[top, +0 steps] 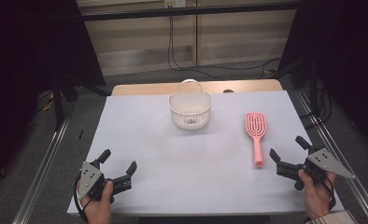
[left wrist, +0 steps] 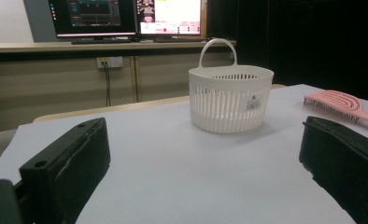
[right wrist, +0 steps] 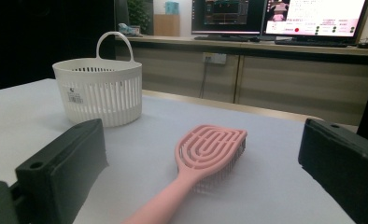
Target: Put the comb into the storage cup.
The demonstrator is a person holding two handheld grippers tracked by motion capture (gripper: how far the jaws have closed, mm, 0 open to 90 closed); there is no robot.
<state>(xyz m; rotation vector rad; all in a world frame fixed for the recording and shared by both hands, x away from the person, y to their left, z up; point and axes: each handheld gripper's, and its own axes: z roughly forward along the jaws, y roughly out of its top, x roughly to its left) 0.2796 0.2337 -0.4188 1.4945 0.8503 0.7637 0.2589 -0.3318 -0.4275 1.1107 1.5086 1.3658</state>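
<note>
Standing upright, white basket (top: 190, 110); pink hairbrush (top: 256, 133) outside.

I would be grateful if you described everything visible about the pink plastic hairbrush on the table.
The pink plastic hairbrush has a broad oval head cut through with looping slots and a slim straight handle, all one colour and smooth-looking. It lies flat on the white table sheet, bristles down, head pointing away from the person and handle toward them. It sits right of the white slotted plastic basket, well apart from it. The right gripper stands open just beside the handle's end, not touching it; nothing else touches the brush.
</note>
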